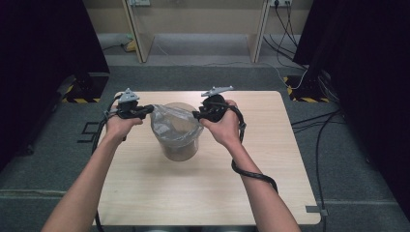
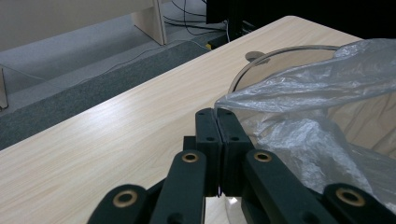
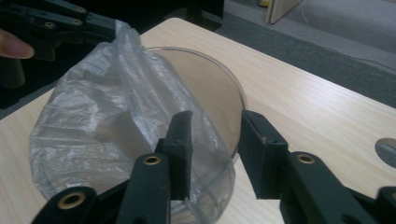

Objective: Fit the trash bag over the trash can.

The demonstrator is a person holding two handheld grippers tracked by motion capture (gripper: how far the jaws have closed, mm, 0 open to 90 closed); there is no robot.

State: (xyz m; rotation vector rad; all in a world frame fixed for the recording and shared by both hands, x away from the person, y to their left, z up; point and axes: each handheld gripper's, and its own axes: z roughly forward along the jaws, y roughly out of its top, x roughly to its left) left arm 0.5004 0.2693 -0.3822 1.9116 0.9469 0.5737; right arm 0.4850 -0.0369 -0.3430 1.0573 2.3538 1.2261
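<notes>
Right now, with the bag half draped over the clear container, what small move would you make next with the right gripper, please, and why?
Probably close the right gripper on the bag's near edge: its jaws stand open astride the container rim, while the left gripper pinches the far edge.

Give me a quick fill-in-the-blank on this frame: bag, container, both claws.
1. The thin clear plastic bag is being fitted over a round transparent ____ on the light wooden table.
2. The left claw is ____ on the bag's edge.
3. The right claw has its jaws ____, with the container's rim between them.

Missing words: container; shut; open
</notes>
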